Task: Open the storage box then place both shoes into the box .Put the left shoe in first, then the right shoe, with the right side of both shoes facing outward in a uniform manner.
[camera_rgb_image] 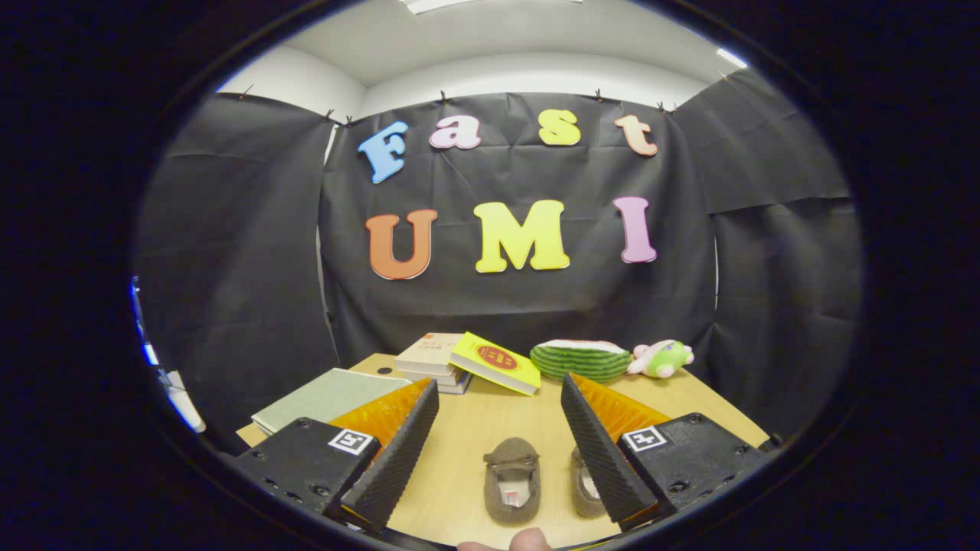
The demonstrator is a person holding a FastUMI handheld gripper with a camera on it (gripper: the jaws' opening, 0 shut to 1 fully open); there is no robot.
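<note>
Two small brown slip-on shoes lie side by side on the wooden table (490, 417), toes pointing away from me. One shoe (512, 480) lies between my fingers in full sight. The other shoe (583, 484) is to its right, partly hidden behind my right finger (601, 448). My gripper (498, 398) hovers above them, open wide, with nothing between its fingers. A pale green flat box (329, 398) lies beyond my left finger (398, 451), lid down.
Beyond the fingers at the table's far side lie a stack of books (432, 360) with a yellow book (496, 363) leaning on it, a watermelon-slice plush (580, 360) and a small pink-and-green plush (662, 358). A fingertip (528, 540) shows near the table's front edge.
</note>
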